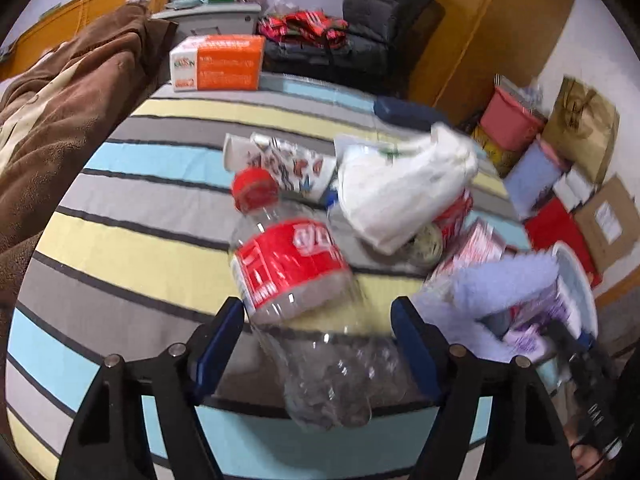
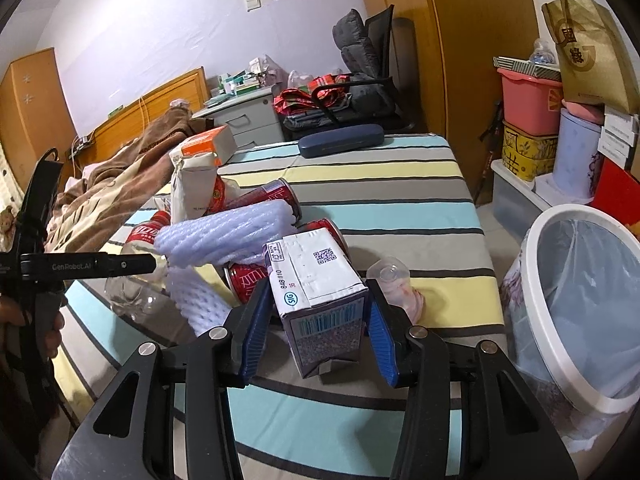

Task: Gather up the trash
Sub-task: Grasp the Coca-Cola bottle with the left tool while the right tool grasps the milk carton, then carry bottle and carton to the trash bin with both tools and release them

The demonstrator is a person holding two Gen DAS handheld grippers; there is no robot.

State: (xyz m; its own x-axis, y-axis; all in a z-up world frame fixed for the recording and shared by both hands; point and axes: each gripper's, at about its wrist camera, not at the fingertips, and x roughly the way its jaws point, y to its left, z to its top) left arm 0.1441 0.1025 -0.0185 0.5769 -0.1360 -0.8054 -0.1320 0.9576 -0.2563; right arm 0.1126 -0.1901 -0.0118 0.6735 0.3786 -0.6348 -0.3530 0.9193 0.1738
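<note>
Your left tool (image 1: 318,314) standing half-open around clear bottle (image 1: 296,280) on striped bed (image 1: 120,240), contact unclear. Your right tool (image 2: 316,300) straddling carton (image 2: 320,300), pads seemingly touching.

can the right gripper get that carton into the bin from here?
Probably yes. The right gripper has the carton between its fingers, and the lined bin stands open just beside the bed with nothing between them.
</note>
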